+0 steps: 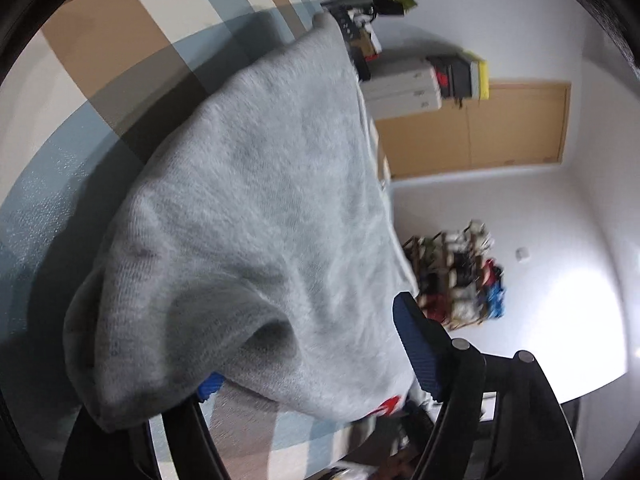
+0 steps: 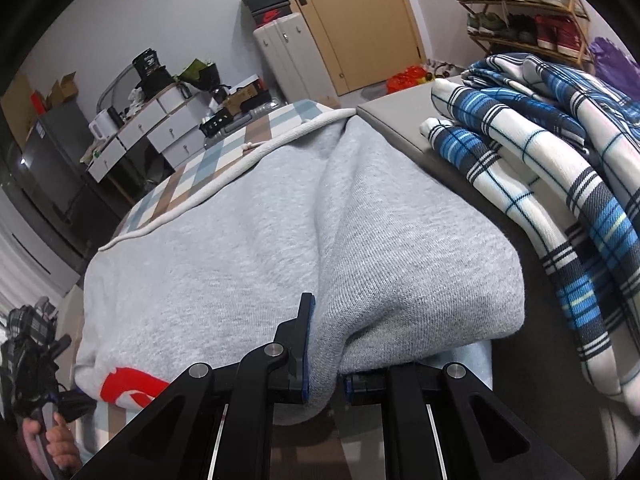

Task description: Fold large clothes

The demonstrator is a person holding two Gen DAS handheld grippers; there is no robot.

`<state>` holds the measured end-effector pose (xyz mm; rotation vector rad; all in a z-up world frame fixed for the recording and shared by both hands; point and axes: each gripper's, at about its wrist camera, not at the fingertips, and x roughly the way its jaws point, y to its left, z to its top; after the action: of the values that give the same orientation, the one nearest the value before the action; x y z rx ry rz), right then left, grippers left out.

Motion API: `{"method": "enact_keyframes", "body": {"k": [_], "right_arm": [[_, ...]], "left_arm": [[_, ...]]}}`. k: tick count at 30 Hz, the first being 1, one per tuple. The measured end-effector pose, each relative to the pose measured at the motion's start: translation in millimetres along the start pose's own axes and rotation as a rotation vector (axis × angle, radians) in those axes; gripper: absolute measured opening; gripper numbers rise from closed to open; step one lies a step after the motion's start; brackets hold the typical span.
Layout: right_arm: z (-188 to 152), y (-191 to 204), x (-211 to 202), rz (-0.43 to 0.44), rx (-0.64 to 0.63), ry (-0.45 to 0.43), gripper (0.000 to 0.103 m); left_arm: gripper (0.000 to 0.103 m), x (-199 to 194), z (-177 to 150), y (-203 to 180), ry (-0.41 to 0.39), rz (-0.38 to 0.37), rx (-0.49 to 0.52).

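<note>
Left gripper (image 1: 316,352): blue ribbed pads (image 1: 418,354) stand wide apart, a loose fold of the grey fleece sweatshirt (image 1: 256,200) sagging between them, unpinched; one pad half buried under the cloth

Sweatshirt is soft, nubby knit, lying in rounded humps across the checked tablecloth (image 1: 104,52) of tan, cream and pale blue squares; red print near its lower hem (image 2: 132,386); a cream ribbed cord edge (image 2: 224,178) runs along its far side

Right gripper (image 2: 325,372): black jaws nearly closed, clamping a thick bunched fold of the same sweatshirt

To the right, a stack of blue-and-white plaid flannel cloth (image 2: 540,160), folded in soft rolls, lies on a smooth grey surface (image 2: 400,116), just beside the sweatshirt
</note>
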<state>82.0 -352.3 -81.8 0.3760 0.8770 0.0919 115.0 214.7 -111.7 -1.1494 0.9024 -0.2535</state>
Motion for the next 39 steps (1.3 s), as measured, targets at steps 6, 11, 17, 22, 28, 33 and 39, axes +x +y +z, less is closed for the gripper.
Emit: {"method": "enact_keyframes", "body": {"k": [6,11,17,22,28,33,39], "right_arm": [[1.9,7.9,3.2,-0.021,-0.037,-0.003,0.011],[5.0,41.2,10.4,-0.075,-0.239,-0.003,0.01],[8.8,74.9,17.6,-0.02,-0.314,0.009,0.01],[-4.5,102.1,20.9,0.055,-0.382,0.015,0.01],[-24.2,98.2,9.1,0.153,-0.344,0.036,0.01],[-36.5,66.4,-0.3,0.14,-0.32,0.068,0.013],[-37.8,13.0,-10.0,0.213,-0.075,0.171,0.03]], "left_arm": [[0.001,-14.3,-4.9,20.4,-0.019,0.014,0.019],[0.001,-29.1,-14.2,24.1,-0.023,0.045,0.072],[0.001,-54.2,-9.1,20.4,-0.091,0.059,0.09],[0.001,-69.7,-11.6,28.2,-0.117,0.102,0.11],[0.001,-92.2,-21.8,30.4,-0.155,0.106,0.107],[0.001,-102.4,-36.7,35.8,-0.136,0.099,0.104],[0.001,-113.0,-45.2,28.0,-0.06,0.131,0.164]]}}
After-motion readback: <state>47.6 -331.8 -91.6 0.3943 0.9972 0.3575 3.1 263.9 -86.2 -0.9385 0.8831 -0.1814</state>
